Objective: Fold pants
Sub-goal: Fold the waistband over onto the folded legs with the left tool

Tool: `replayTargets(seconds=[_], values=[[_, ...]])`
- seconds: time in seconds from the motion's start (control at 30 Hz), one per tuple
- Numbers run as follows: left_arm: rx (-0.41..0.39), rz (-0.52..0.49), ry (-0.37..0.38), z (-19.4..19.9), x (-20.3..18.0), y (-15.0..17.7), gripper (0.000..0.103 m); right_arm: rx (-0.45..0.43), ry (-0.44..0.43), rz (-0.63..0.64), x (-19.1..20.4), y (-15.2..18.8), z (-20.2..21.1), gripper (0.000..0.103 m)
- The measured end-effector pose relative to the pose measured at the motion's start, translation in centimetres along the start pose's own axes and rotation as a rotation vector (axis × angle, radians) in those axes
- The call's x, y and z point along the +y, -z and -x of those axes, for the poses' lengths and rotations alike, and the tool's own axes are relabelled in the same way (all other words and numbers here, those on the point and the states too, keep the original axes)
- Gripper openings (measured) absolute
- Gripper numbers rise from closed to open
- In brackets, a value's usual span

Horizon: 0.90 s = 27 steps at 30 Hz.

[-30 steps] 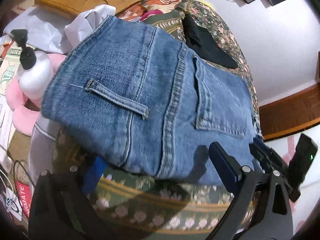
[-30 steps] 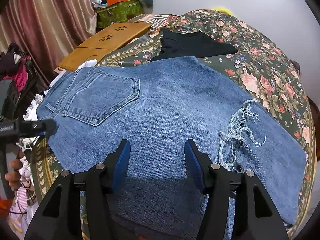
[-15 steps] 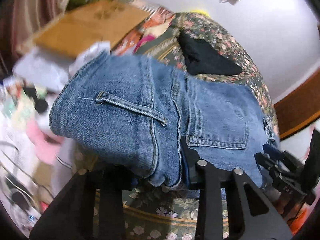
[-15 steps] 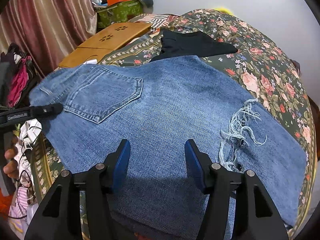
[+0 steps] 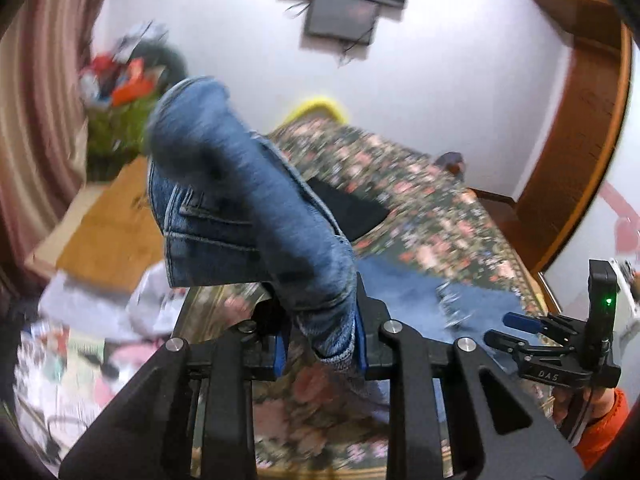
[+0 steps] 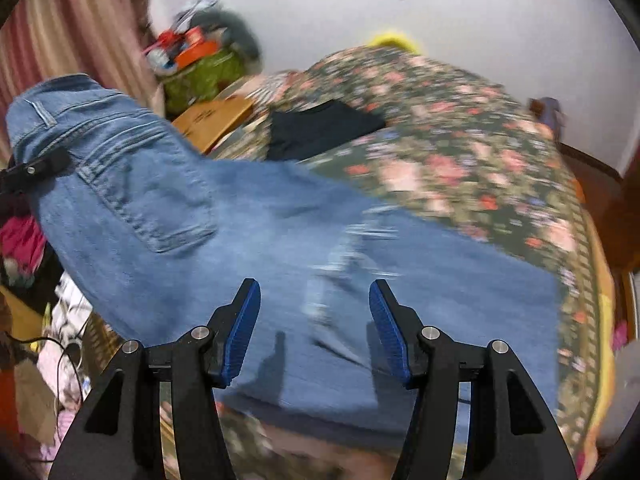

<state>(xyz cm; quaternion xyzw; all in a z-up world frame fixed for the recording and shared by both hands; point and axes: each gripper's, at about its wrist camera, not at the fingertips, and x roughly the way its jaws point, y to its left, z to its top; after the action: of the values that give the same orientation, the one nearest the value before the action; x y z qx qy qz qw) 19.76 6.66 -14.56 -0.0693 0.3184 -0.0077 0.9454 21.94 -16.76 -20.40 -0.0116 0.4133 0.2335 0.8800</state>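
Observation:
The blue jeans (image 6: 168, 216) lie across the floral bed cover, with the waist end lifted off the bed at the left. My left gripper (image 5: 320, 340) is shut on the waistband of the jeans (image 5: 256, 216) and holds it raised above the bed edge; its finger shows at the far left of the right wrist view (image 6: 36, 168). My right gripper (image 6: 314, 328) is open and empty, just above the leg part of the jeans near the frayed tear (image 6: 344, 256). It also shows at the right of the left wrist view (image 5: 516, 328).
The floral bed cover (image 6: 460, 148) fills the middle and right. A black garment (image 6: 320, 128) lies on it beyond the jeans. A wooden lap desk (image 6: 212, 120) and a green box of clutter (image 6: 200, 72) stand at the back left. Clothes and cables lie at the left bed edge.
My left gripper has closed on the jeans waistband and lifted it up off the bed. The right gripper has stayed open over the leg and the view has tilted upward.

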Motion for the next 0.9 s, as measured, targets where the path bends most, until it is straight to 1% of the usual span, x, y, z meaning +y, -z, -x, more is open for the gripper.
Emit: replayTargets(seconds=[0.13,0.23,0.3,0.43,0.5,0.6,0.7,0.77,0.9], values=[[-0.033,-0.053,0.040,0.3,-3.8,-1.7,0.025,-0.021,0.080,-0.078,-5.4,1.5,3.0,0.053],[-0.047,-0.096,0.074,0.1,-7.0,-2.7,0.025,-0.012,0.135,-0.137,-9.2,2.9,4.1,0.053],[-0.044,-0.121,0.096,-0.2,-8.8,-3.1,0.025,0.006,0.164,-0.189,-11.9,4.4,4.4,0.053],[-0.026,-0.189,0.152,-1.2,-13.3,-3.5,0.024,0.058,0.210,-0.247,-15.7,7.1,3.6,0.053],[-0.016,-0.217,0.170,-1.9,-15.1,-3.4,0.024,0.078,0.201,-0.274,-16.9,8.3,3.0,0.053],[0.022,-0.240,0.217,-3.4,-18.0,-3.0,0.023,0.120,0.149,-0.300,-17.8,9.5,1.3,0.053],[0.063,-0.265,0.254,-5.6,-21.0,-2.4,0.022,0.106,0.113,-0.323,-17.8,10.0,0.8,0.053],[0.094,-0.286,0.278,-7.1,-23.0,-1.7,0.019,0.102,0.099,-0.324,-17.7,9.9,0.7,0.053],[0.183,-0.347,0.328,-10.3,-27.5,0.9,0.018,0.095,0.073,-0.335,-18.2,10.1,0.5,0.053]])
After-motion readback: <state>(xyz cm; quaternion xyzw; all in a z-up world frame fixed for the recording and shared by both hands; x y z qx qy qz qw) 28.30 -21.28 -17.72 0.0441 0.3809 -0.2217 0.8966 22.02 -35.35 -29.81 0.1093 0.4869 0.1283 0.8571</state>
